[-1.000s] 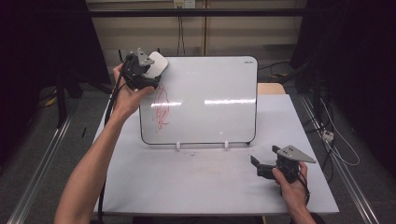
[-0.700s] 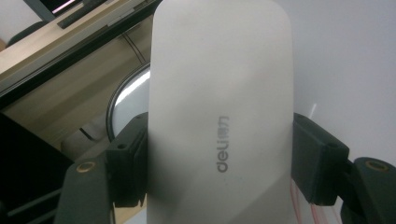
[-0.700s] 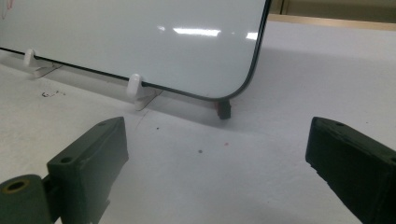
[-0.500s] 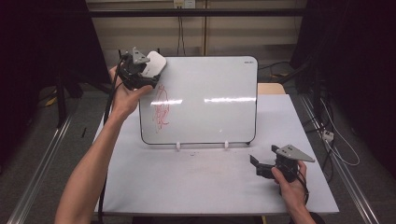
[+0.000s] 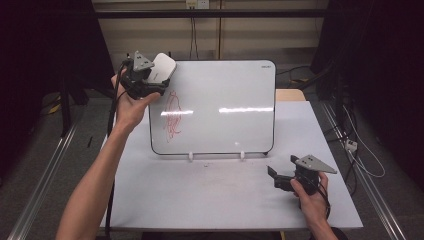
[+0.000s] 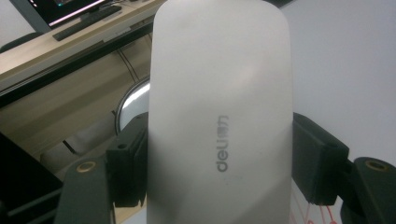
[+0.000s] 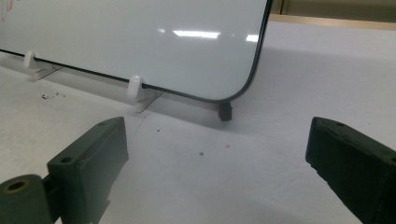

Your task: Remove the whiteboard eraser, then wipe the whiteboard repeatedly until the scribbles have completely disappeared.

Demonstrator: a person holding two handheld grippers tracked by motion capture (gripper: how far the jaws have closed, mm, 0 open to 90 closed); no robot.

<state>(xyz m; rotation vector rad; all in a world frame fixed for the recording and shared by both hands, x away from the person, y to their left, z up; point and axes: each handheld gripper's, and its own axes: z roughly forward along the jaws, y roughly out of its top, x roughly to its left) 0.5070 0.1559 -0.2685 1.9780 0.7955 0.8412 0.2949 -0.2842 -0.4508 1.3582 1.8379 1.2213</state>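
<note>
A whiteboard (image 5: 225,105) stands tilted on two white clips on the table, with red scribbles (image 5: 172,115) on its left part. My left gripper (image 5: 150,75) is held at the board's top left corner and is shut on a white eraser (image 5: 161,69). In the left gripper view the eraser (image 6: 219,116) bears grey lettering and both pads press on its sides. My right gripper (image 5: 274,176) rests low on the table near the front right, jaws wide apart with nothing between them. The right gripper view looks at the board's lower right corner (image 7: 233,93).
The white table (image 5: 215,200) has bare room in front of the board. A board clip (image 7: 135,88) and small dark specks lie on the table ahead of the right gripper. Cables (image 5: 355,145) trail off the right edge. Metal rails flank the table.
My left gripper with the eraser has shifted slightly up and left, off the scribbles toward the board's top left corner. The right gripper has kept still.
</note>
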